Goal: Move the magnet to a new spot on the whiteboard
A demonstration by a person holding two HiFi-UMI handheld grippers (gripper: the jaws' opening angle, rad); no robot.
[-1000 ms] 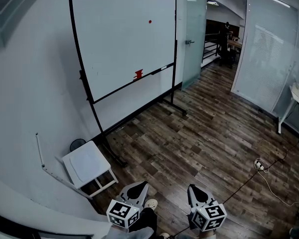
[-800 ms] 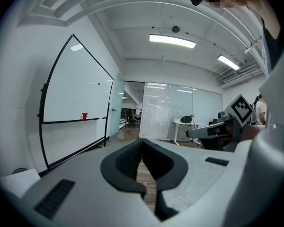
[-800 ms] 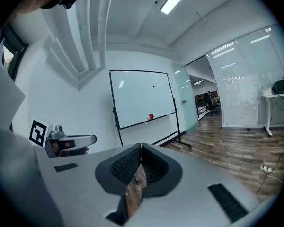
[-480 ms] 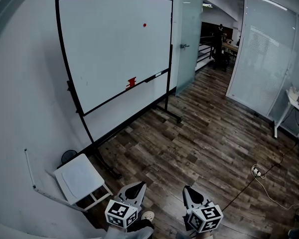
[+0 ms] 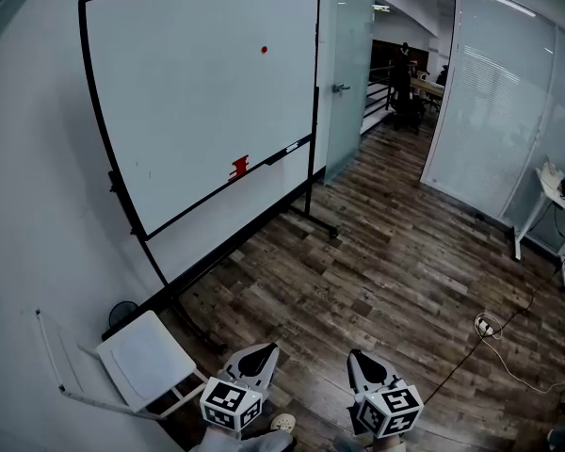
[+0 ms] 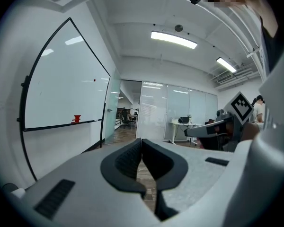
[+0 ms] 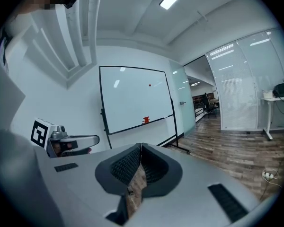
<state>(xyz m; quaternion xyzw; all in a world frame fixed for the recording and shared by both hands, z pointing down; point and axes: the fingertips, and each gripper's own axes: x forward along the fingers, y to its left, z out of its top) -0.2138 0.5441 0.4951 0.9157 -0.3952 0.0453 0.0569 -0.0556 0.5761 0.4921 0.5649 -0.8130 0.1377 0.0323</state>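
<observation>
1. Whiteboard: we see it on its stand against the wall, well apart from both grippers
2. Magnet: a red dot stuck near the whiteboard's upper right corner
3. Left gripper: we hold it low over the wood floor, jaws pressed together with nothing between them
4. Right gripper: near the left one, jaws likewise closed and empty

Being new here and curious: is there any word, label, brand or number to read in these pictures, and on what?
None can be read.
The whiteboard shows no legible writing, only a red magnet.
The left claw and right claw carry black-and-white square patterns, not words.
</observation>
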